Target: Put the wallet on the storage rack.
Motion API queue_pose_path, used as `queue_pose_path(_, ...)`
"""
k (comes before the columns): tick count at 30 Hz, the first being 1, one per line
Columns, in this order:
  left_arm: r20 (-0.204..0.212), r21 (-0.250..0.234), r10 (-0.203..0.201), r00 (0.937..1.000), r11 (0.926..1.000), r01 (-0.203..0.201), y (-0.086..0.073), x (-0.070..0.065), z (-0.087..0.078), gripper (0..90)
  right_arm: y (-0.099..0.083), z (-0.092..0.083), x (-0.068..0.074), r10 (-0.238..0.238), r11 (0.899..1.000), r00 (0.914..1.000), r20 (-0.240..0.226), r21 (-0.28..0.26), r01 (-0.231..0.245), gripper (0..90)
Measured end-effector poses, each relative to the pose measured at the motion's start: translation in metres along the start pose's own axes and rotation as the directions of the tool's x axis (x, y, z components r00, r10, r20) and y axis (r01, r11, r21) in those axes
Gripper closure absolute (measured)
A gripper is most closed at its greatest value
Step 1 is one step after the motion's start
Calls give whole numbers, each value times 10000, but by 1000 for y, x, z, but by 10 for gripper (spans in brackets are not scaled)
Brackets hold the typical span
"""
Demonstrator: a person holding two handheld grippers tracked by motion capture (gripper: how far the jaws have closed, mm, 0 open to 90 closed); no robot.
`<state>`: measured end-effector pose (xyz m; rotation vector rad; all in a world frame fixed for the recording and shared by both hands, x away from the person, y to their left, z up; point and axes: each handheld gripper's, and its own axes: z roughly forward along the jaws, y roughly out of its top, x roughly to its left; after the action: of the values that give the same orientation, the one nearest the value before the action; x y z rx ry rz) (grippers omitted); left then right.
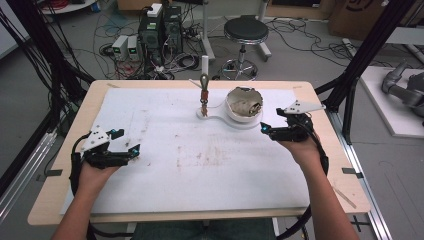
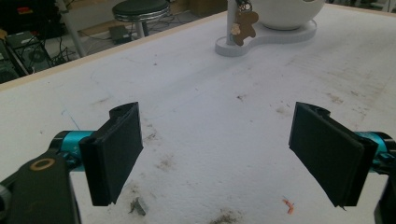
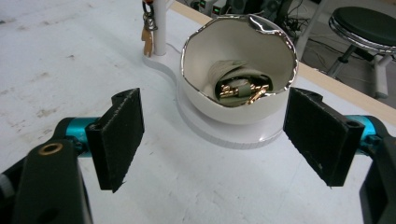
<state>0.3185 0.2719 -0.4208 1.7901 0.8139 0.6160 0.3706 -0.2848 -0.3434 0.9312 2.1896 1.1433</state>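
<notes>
White bowl (image 3: pixel 238 93) just ahead of spread, empty right gripper (image 3: pixel 219 140), left gripper (image 2: pixel 217 154) spread, empty

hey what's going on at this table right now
A person sits at a white-covered table with a tool in each hand, both open and empty. The left tool hovers over a bare, stained part of the surface. The right tool points at a white bowl on a white stand, with gold-coloured bits and a greyish wrap inside. A small brown charm hangs from the stand's post. Nothing is being gripped yet.
</notes>
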Motion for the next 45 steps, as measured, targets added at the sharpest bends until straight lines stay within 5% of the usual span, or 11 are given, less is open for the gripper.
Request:
queue_pose_path(8,120,-66,-63,9999,10000,64,0,-1,3,173,-31,-8,10,195,9961,9998,-97,-861,-202,209)
queue_pose_path(21,315,-160,-345,9989,9993,350,-4,-3,5,173,-64,-1,11,557,9916,9984,43,-1171,-548,209)
queue_pose_path(45,328,-58,-270,9991,9996,272,-6,-5,6,172,-67,2,6,819,9931,9961,341,-870,-787,202)
